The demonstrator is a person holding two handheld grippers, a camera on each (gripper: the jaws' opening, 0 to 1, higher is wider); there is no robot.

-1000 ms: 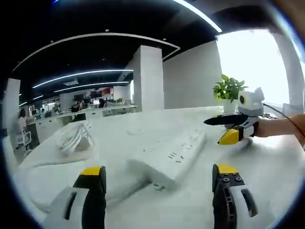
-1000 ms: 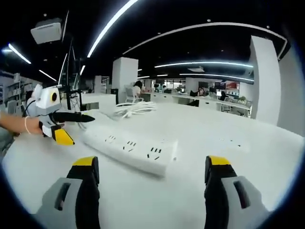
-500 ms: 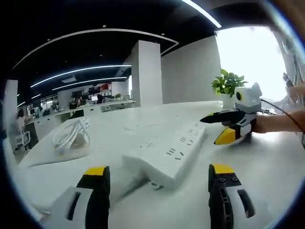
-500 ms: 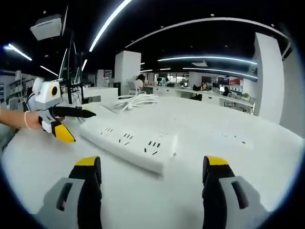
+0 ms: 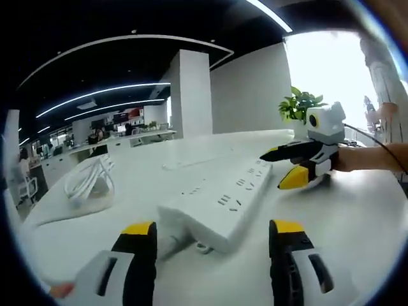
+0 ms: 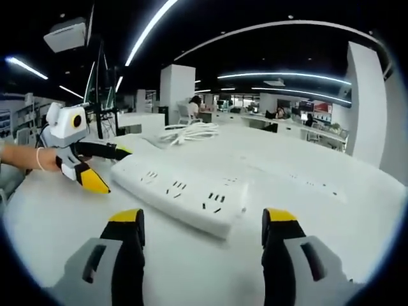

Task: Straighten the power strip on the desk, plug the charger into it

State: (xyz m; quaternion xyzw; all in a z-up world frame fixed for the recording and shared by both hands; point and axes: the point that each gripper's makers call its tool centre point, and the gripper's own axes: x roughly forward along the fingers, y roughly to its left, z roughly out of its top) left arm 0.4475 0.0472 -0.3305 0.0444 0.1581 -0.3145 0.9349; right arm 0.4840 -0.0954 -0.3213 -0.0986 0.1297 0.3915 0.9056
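Note:
A long white power strip (image 5: 220,203) lies on the white desk (image 5: 357,217), sockets facing up. In the left gripper view its near end sits between my left gripper's (image 5: 213,252) open yellow-tipped jaws. At its far end my right gripper (image 5: 288,164) comes in from the right, held by a hand, with its jaws apart on either side of that end. The right gripper view shows the same from the other side: the power strip (image 6: 182,190) ends just ahead of my open right gripper (image 6: 203,239), and my left gripper (image 6: 101,167) stands open at the far end.
A coiled white cable (image 5: 86,182) lies on the desk left of the strip, also visible as a cable (image 6: 188,132) beyond the strip. A potted plant (image 5: 298,105) stands at the desk's far edge. A flush socket panel (image 6: 312,185) is set into the desk. A person (image 5: 382,83) stands at the window.
Both grippers have come closer to the two ends of the power strip, which now looms larger between each pair of jaws. The strip has not visibly shifted.

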